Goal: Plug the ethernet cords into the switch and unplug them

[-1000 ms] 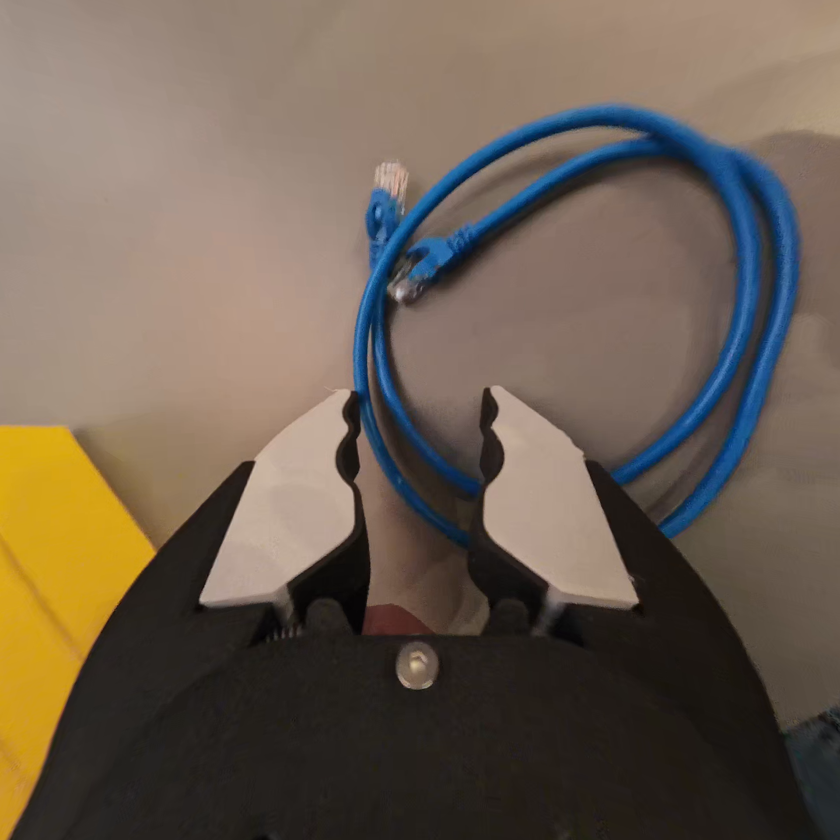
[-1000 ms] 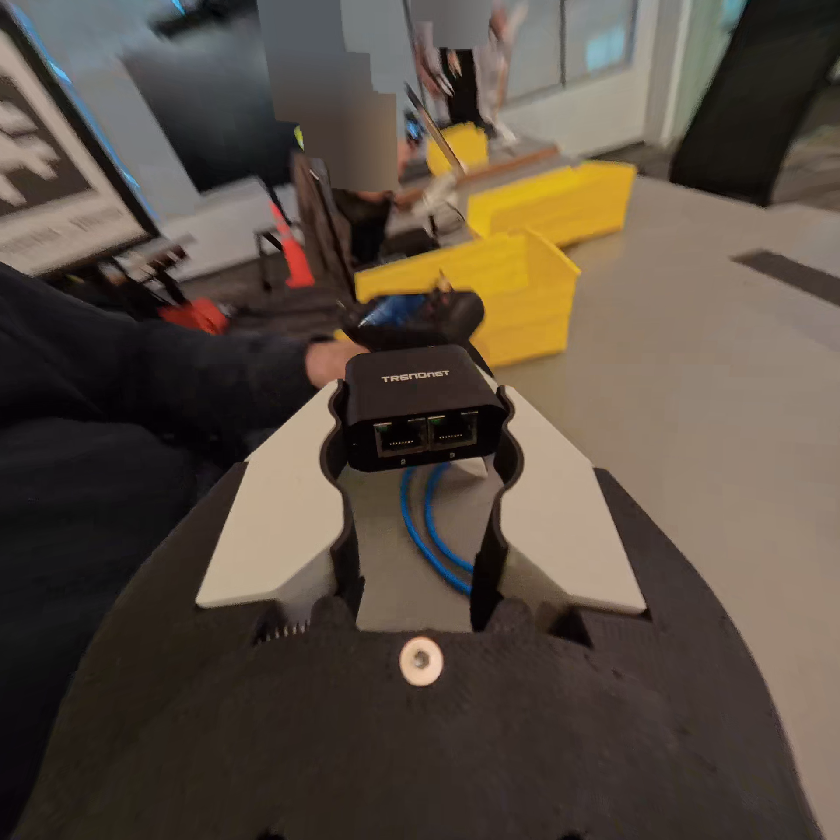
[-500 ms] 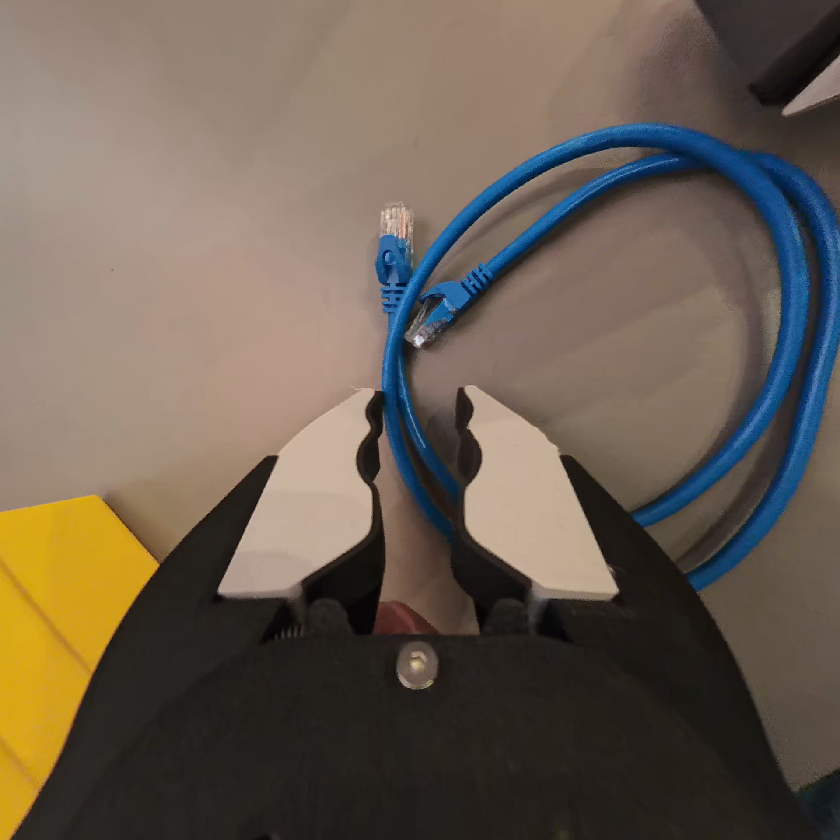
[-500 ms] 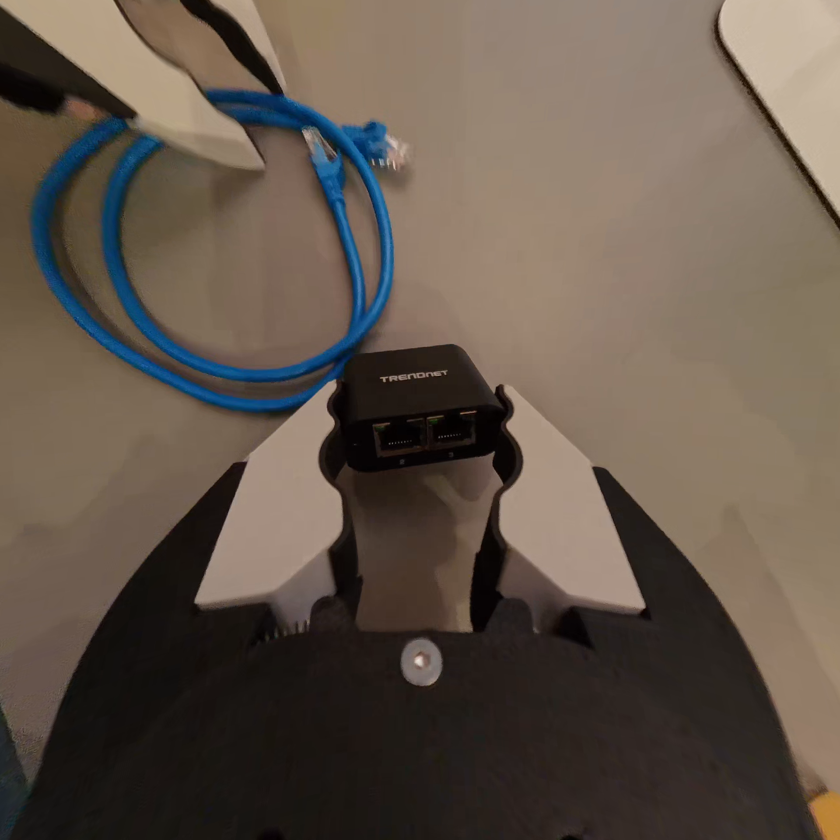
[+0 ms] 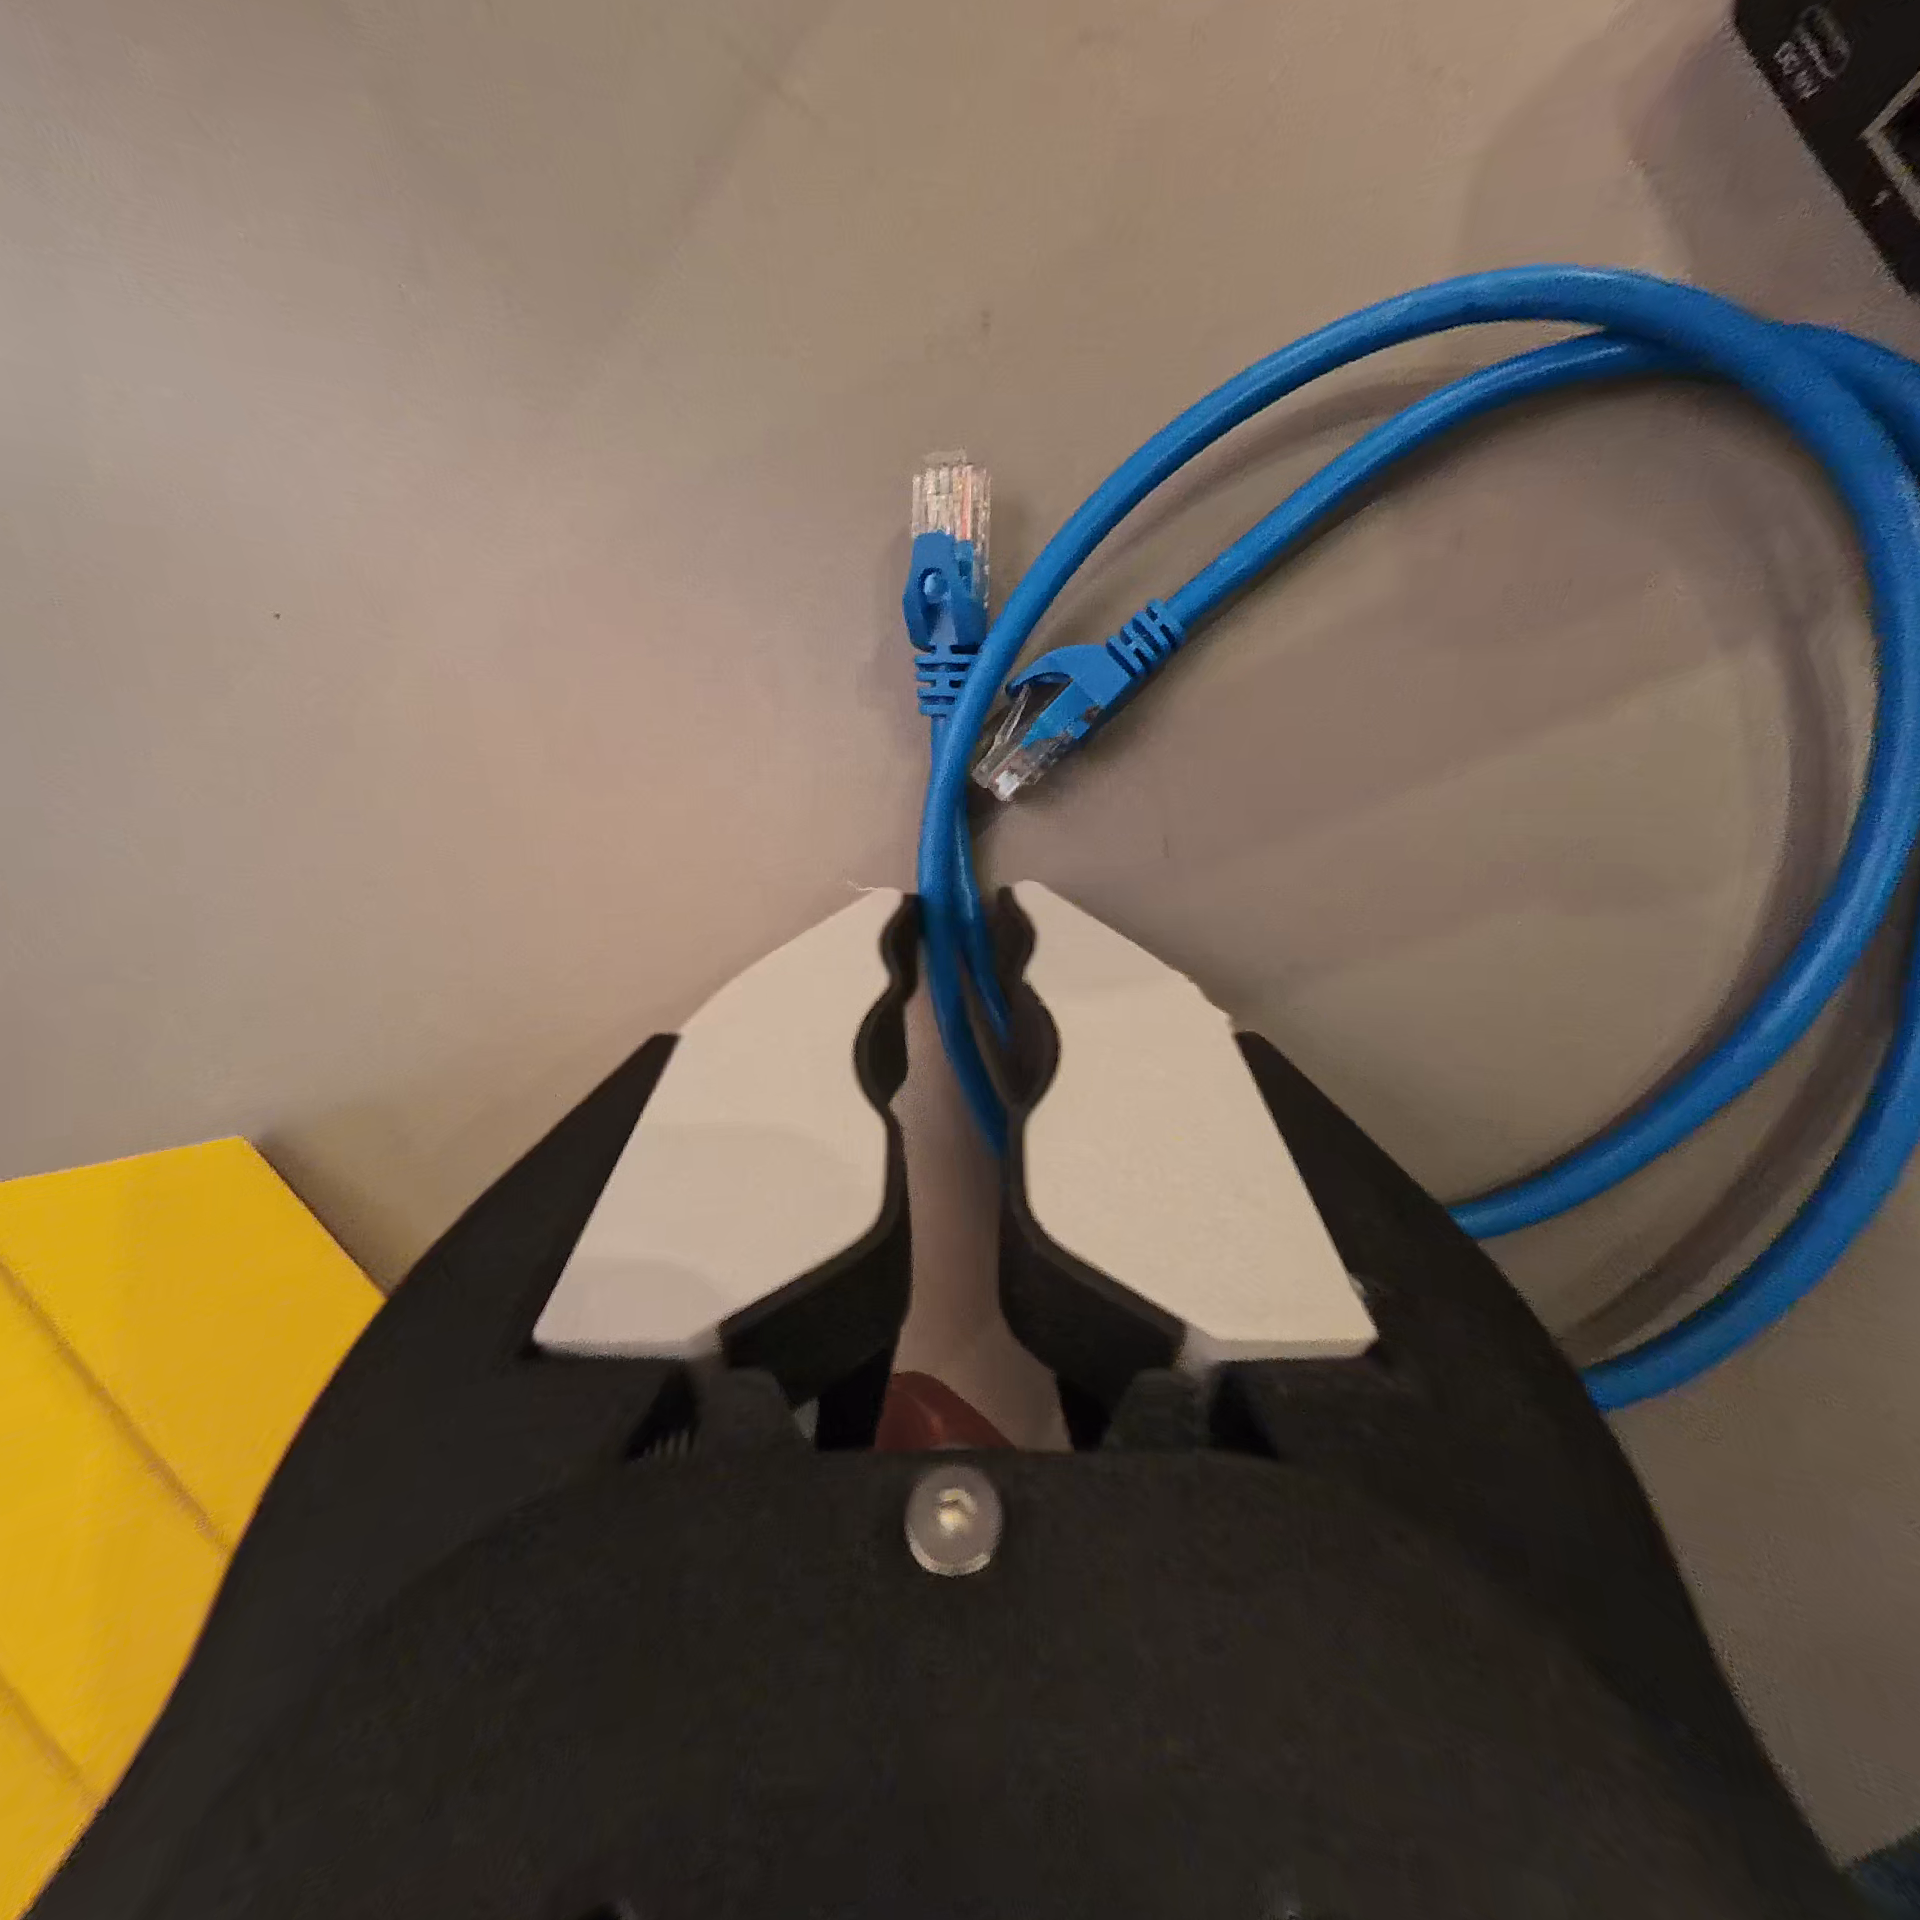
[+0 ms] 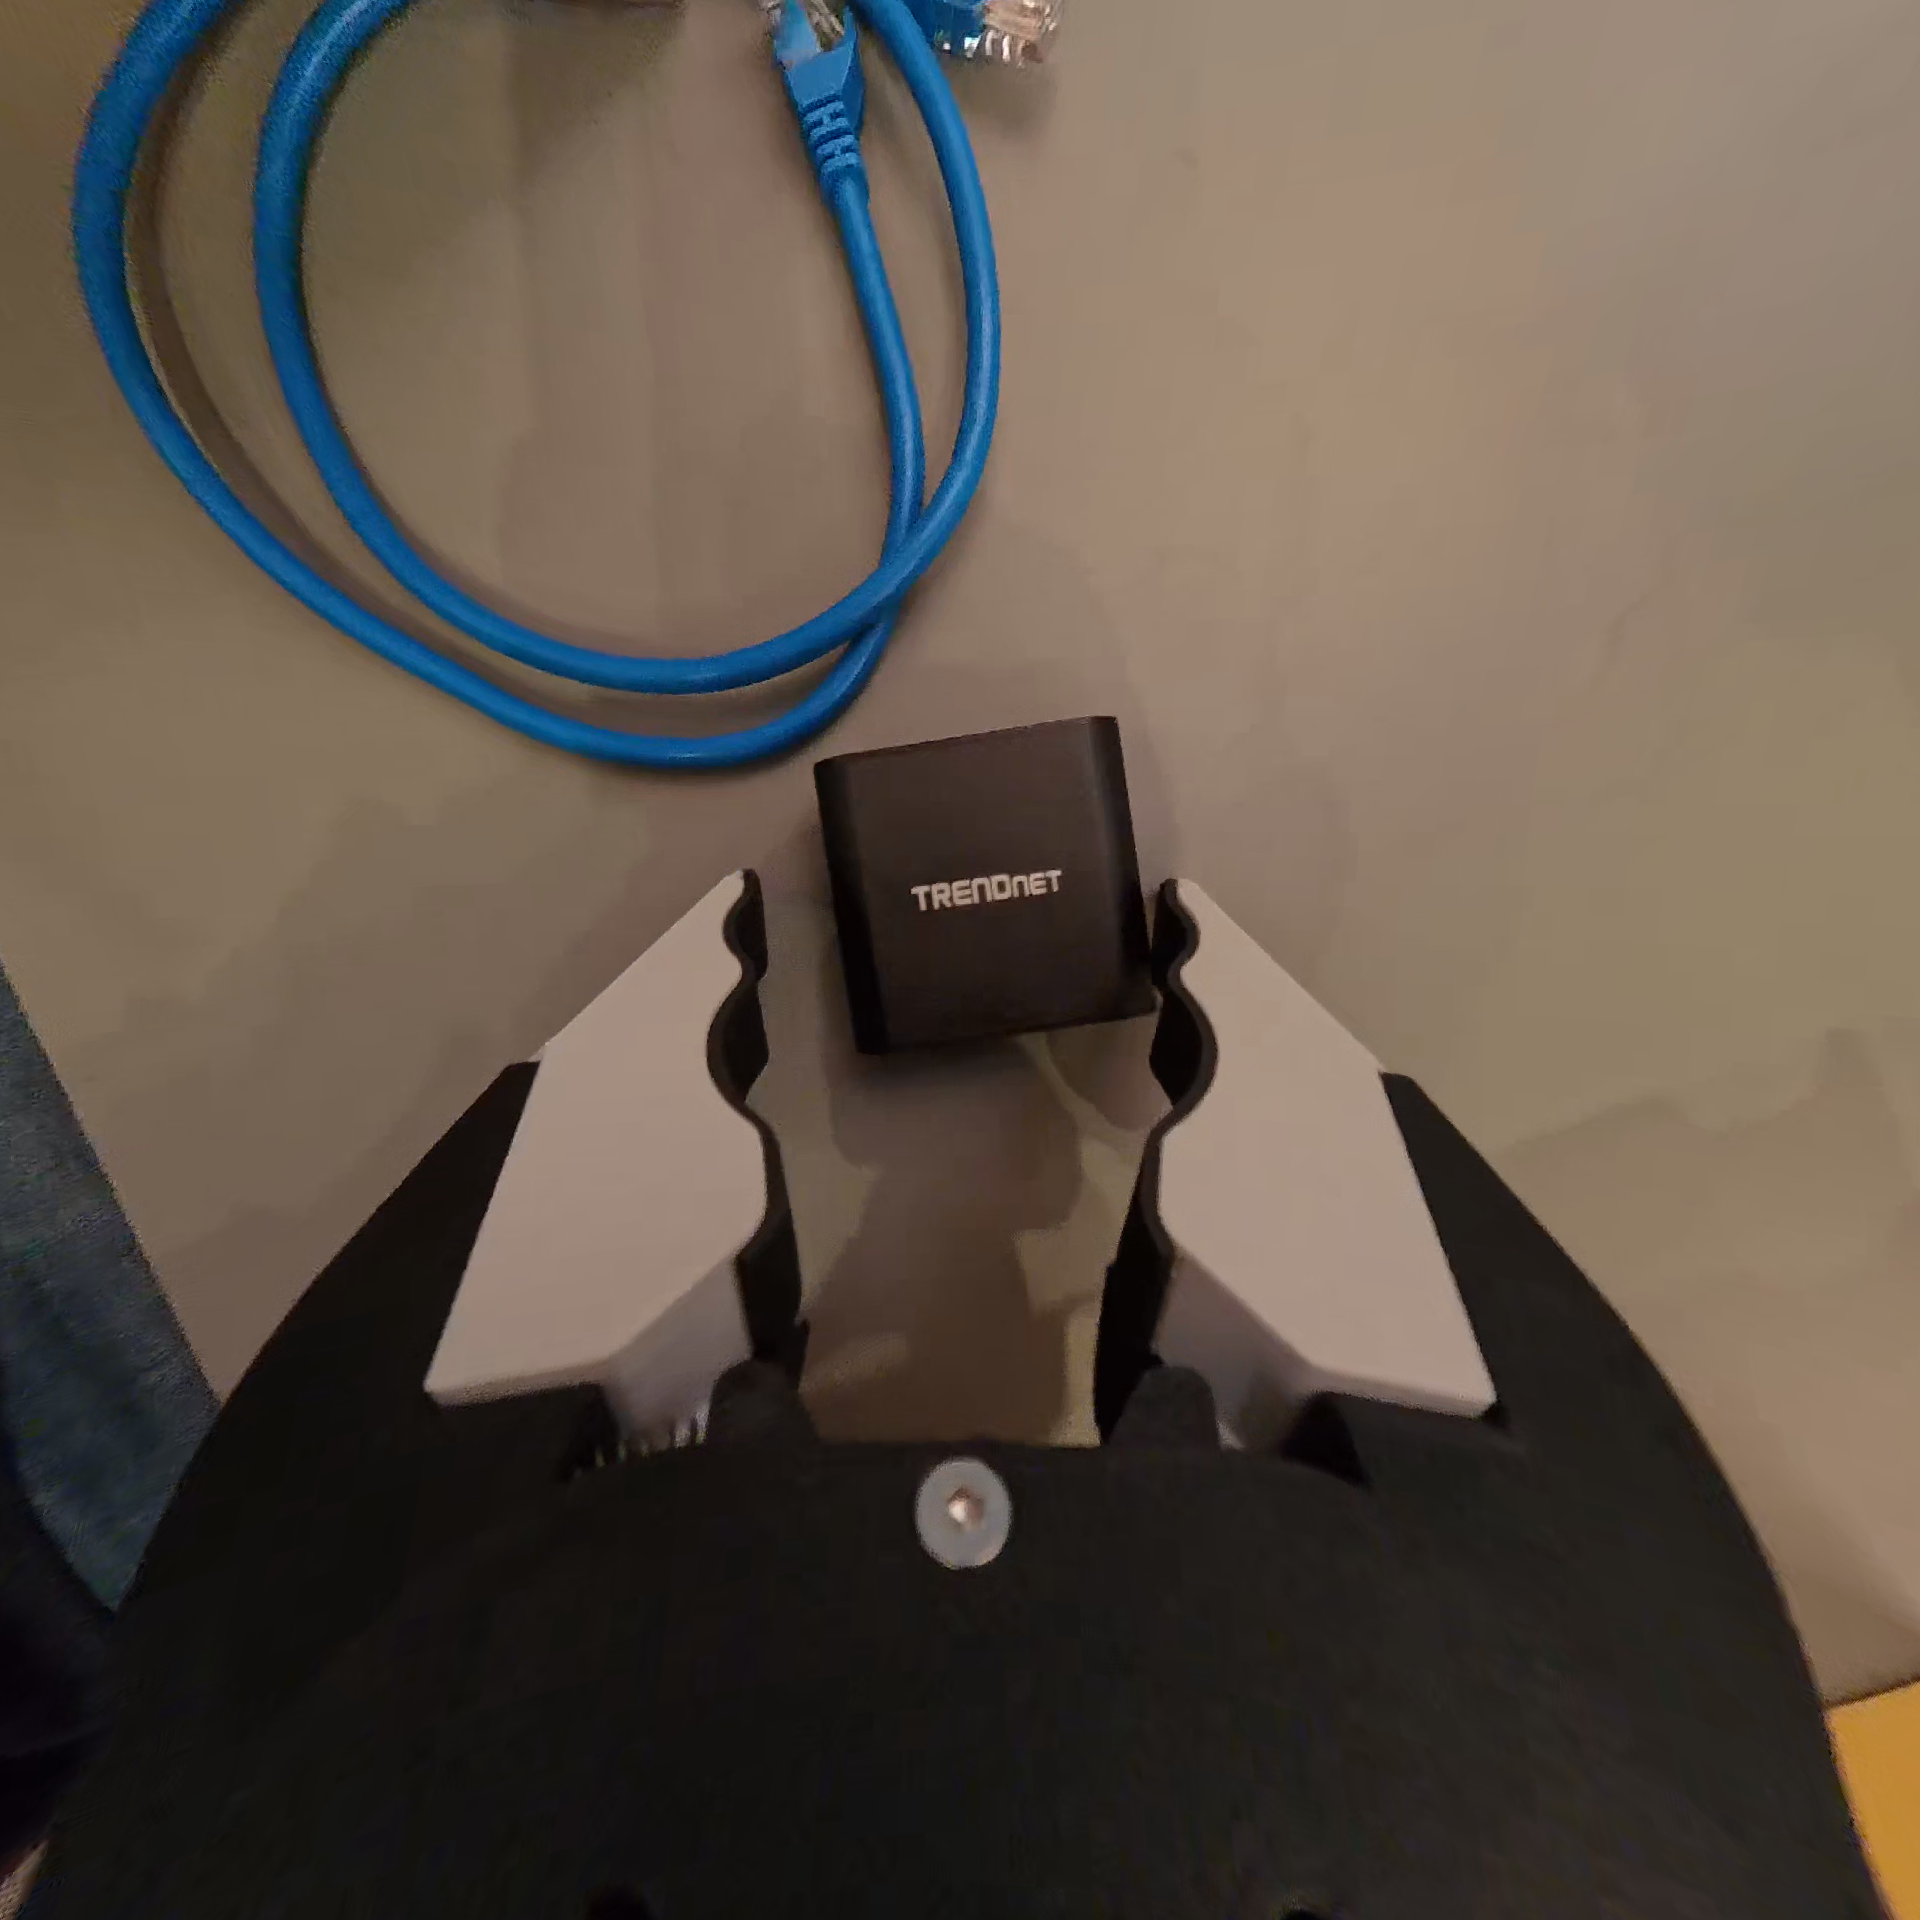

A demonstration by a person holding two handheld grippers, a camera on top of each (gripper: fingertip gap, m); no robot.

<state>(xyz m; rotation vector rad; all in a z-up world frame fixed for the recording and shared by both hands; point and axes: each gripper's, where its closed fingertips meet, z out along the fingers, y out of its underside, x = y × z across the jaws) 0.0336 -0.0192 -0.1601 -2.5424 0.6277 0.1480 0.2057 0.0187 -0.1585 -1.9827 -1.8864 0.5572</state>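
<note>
Blue ethernet cord [image 5: 1865, 717] sheathed in smooth, faintly glossy rubbery plastic, ending in clear glassy plugs [image 5: 948, 497] behind ribbed blue boots. Switch [image 6: 982, 883] cased in matt black with a soft satin sheen, lying on a smooth, matt grey table [image 6: 1455, 520]. Left gripper [image 5: 958, 902] and right gripper [image 6: 954, 891] built of finely grained matt black plastic with flat, matt pale finger plates [image 6: 623, 1164] and a shiny metal screw [image 5: 954, 1540]; yellow bin [image 5: 125, 1403] of smooth plastic.
</note>
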